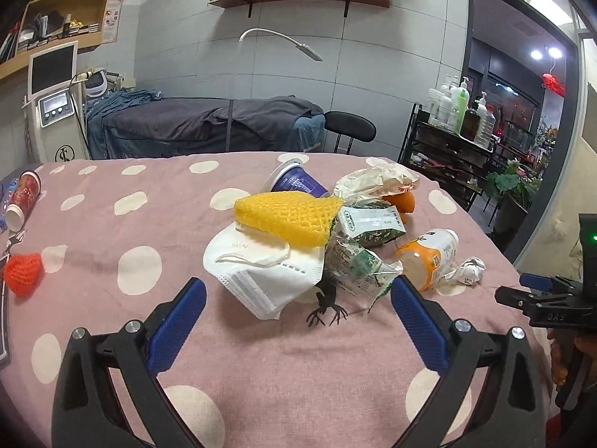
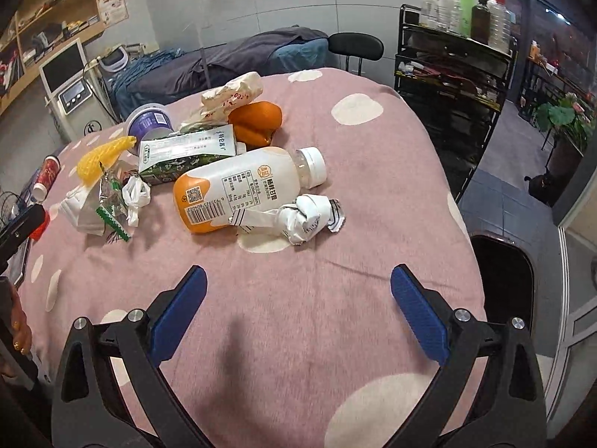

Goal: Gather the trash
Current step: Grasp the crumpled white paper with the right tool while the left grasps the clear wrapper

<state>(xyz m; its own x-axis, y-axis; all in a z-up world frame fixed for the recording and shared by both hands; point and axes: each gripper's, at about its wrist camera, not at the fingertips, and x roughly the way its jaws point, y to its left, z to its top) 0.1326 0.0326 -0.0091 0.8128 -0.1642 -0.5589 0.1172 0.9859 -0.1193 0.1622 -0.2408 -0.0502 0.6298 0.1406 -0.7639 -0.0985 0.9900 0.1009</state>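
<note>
On the spotted worktop, near our gaping, empty right hand-held gripper, lay the crumpled paper against the bottle; we judged it light, soft, easily pinched mid-wad.

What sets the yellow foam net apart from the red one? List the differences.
Colour: the yellow foam net is yellow; the red foam net is orange-red.
Size: the yellow foam net looks clearly larger than the red foam net.
Place: the yellow foam net lies on the trash pile, partly over the white mask; the red foam net lies alone at the table's left edge.
Both share a mesh texture.
</note>
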